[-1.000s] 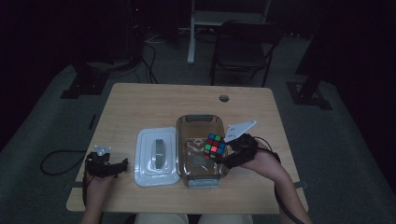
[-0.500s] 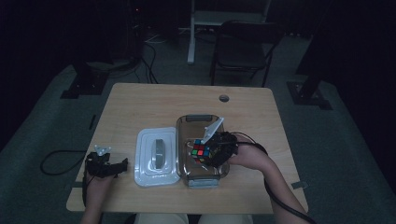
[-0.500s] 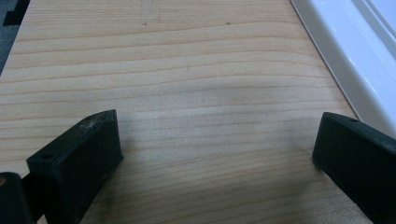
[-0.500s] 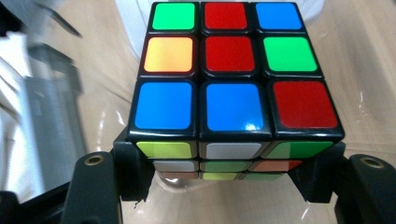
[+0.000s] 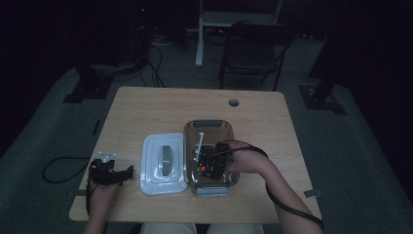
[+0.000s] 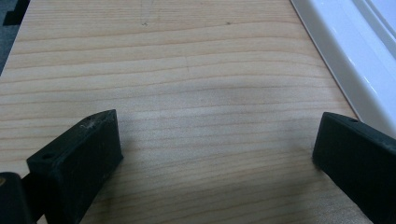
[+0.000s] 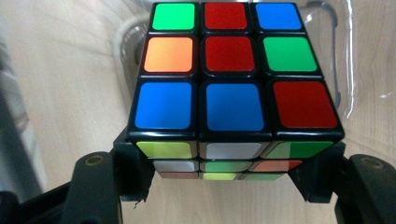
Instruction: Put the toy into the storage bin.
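Note:
A scrambled Rubik's cube (image 7: 233, 79) with black edges sits between my right gripper's (image 7: 226, 175) two jaws, which press on its two sides. In the high view this right gripper (image 5: 210, 164) reaches from the right into the clear plastic box (image 5: 209, 124), with the cube (image 5: 202, 165) in the box's near half. I cannot tell whether the cube rests on the box floor or is lifted. My left gripper (image 5: 122, 174) lies on the table (image 5: 146, 107) at the near left, jaws wide open and nothing between them. In its own view the left gripper (image 6: 217, 135) frames bare wood.
The box's white lid (image 5: 163, 163) lies flat just left of the box, and its edge (image 6: 355, 60) runs close to my left gripper's right jaw. A cable hole (image 5: 234, 103) is at the table's far side. A chair (image 5: 253, 53) stands behind the table.
My right gripper has moved left from beside the box into it and now has the cube between its jaws. The left gripper has stayed where it was.

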